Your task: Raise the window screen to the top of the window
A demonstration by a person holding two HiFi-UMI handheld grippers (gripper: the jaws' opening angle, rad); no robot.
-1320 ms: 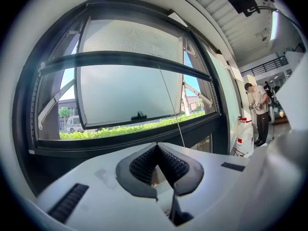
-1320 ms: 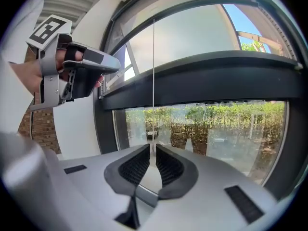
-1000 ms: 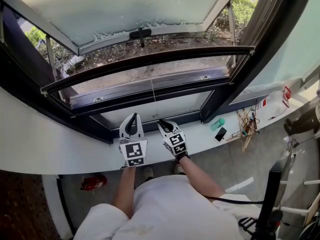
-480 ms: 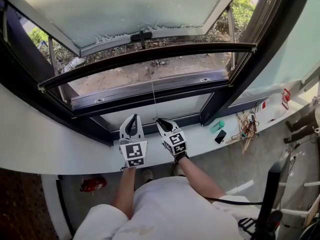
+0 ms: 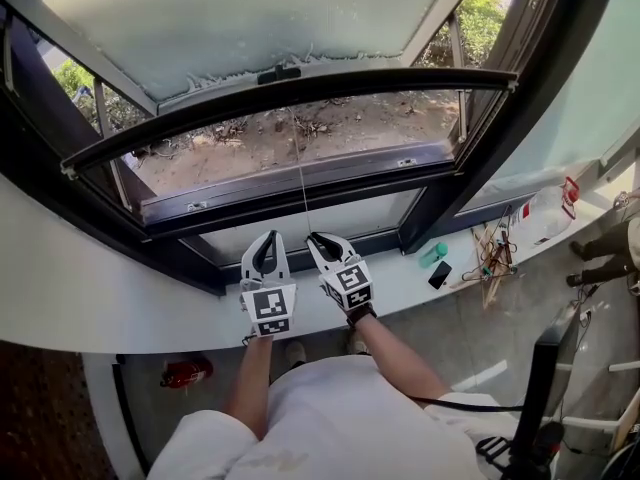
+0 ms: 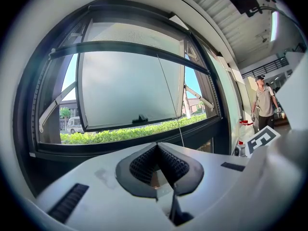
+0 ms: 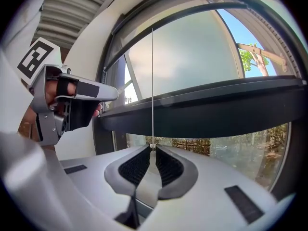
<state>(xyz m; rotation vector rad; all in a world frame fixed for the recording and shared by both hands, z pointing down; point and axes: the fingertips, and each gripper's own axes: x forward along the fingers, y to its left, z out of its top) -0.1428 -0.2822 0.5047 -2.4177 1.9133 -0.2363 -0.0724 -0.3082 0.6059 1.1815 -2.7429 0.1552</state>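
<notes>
Right gripper (image 7: 153, 149): jaws pressed together on the thin pull cord (image 7: 152, 81), pinched at the tips. Pull cord: taut, running straight up from those tips to the middle of the screen bar (image 5: 290, 93). Screen bar: dark, spanning the window opening from side to side, above and beyond both grippers; in the head view it lies close under the lower edge of the tilted-out glass sash (image 5: 250, 18). Left gripper (image 5: 266, 238): jaws closed on nothing, just beside the right gripper, clear of the cord, over the white sill (image 5: 120, 308).
</notes>
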